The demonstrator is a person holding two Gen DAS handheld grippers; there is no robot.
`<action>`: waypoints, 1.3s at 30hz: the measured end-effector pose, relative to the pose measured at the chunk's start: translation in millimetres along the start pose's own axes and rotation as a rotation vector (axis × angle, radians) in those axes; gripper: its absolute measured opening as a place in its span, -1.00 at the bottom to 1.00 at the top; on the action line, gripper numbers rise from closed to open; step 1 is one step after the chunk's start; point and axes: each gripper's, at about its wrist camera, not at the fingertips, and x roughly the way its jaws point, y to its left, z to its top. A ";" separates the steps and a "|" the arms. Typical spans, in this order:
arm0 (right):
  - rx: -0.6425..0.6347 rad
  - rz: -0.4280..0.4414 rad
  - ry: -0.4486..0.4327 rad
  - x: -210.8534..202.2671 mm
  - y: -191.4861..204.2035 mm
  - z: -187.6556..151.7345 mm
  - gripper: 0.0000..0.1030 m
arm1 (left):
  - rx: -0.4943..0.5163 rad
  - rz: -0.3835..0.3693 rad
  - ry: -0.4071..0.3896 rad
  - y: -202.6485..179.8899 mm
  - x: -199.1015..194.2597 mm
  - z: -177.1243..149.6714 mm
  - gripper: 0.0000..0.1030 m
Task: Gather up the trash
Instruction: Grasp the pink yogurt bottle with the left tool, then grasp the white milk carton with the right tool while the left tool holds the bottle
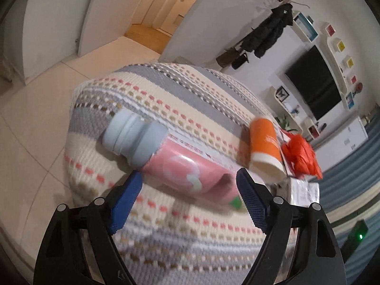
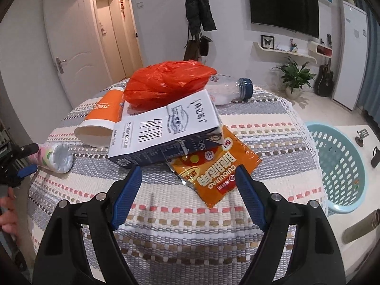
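Right gripper point(image 2: 188, 194): blue-padded jaws spread wide with nothing between them, hanging over the striped cloth just short of the orange snack packet.
Left gripper point(image 1: 190, 201): jaws set wide apart and empty, the pink bottle lying just beyond the fingertips; this view is blurred. In the right wrist view it shows at the far left edge point(image 2: 16, 166), with a hand point(image 2: 8, 213) below it.
Table point(image 2: 166, 232): round, covered by a woven cloth in grey, cream and coral stripes; all the trash lies on it.
Basket point(image 2: 342, 166): pale blue plastic, perforated, on the floor just right of the table's edge.
Milk carton point(image 2: 163, 130): white and navy, lying flat near the table's centre, its near corner resting on the snack packet.
Red plastic bag point(image 2: 166, 83): crumpled, on the far end of the milk carton.
Snack packet point(image 2: 216, 166): orange, flat, partly tucked under the carton on its right.
Paper cup point(image 2: 102, 118): orange and white, on its side left of the carton, mouth towards the camera.
Clear bottle point(image 2: 228, 90): blue cap, on its side behind the carton, right of the red bag.
Pink bottle point(image 1: 185, 166): grey-blue cap, on its side at the table's left edge, well left of the carton.
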 end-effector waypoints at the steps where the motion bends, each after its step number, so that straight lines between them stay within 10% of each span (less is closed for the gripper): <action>1: 0.003 0.000 0.001 -1.1 -3.2 0.5 0.48 | 0.007 0.009 -0.001 1.1 3.9 3.3 0.54; 11: 0.013 -0.004 0.009 2.7 -9.6 3.5 0.48 | 0.201 0.050 0.041 -44.5 53.2 30.3 0.55; 24: 0.024 -0.025 -0.058 -3.2 -33.8 39.1 0.50 | 0.454 0.183 0.104 -83.0 56.5 -36.0 0.23; 39: -0.051 0.154 0.067 7.2 -4.5 27.1 0.51 | 0.416 0.142 0.085 -69.1 30.7 -40.5 -0.05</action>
